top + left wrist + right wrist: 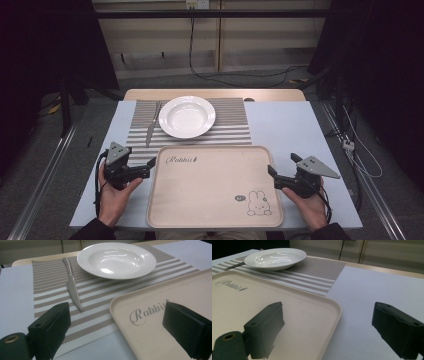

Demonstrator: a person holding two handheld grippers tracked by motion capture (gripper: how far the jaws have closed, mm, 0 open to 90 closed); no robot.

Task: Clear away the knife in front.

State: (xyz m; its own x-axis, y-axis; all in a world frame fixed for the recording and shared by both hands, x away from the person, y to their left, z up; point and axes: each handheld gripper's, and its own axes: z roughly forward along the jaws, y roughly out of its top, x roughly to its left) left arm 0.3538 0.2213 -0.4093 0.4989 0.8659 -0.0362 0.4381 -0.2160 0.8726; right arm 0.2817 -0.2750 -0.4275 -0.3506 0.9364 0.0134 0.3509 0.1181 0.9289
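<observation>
two hand-held grippers, left gripper (151, 164) and right gripper (280, 166), jaws spread and holding nothing, flanking beige tray (215, 210). beyond, white plate (187, 116) and knife (151, 125) untouched on striped placemat (230, 127); by all appearances, work not yet begun, everything left to do.

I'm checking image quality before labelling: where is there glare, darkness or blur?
High view: dark surroundings, table evenly lit. Left gripper view: ceiling-light glare on the plate, knife sharp, near jaws soft. Right gripper view: highlights on the plate, tray evenly lit, jaws slightly blurred.
</observation>
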